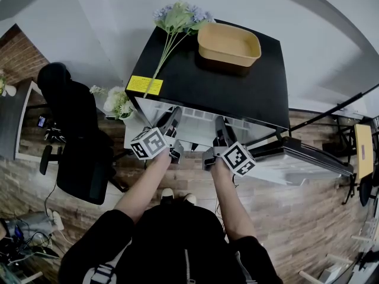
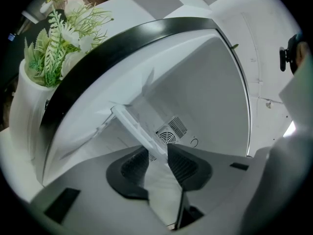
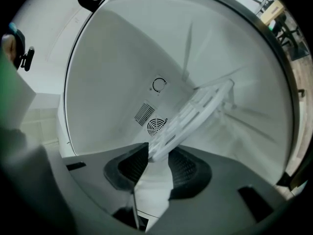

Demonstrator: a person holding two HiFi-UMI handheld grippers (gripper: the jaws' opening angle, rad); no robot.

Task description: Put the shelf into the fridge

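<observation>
We are holding the shelf (image 1: 195,122) at the mouth of the fridge (image 1: 249,93). It is lying flat just under the black top, with its rear part already inside the white cavity. Its long axis is running side to side across the opening, from one gripper to the other. Its front edge is facing us and its back edge is pointing toward the rear wall.

In both gripper views we are seeing the shelf nearly edge-on, as a thin slab. In the left gripper view it (image 2: 134,129) is slanting from the jaws up and to the left. In the right gripper view it (image 3: 195,109) is slanting up and to the right. In both it is passing in front of the round fan grille (image 3: 155,127) on the rear wall.

The shelf is white plastic, and its rim is showing a row of slots or ribs.

The left gripper (image 1: 176,113) is clamping the front edge near its left end, with the pads (image 2: 183,166) pressing on the rim. The right gripper (image 1: 219,124) is gripping the same edge further right, its jaws standing narrowly apart around the rim. The fridge door (image 1: 308,158) is standing open on the right.
</observation>
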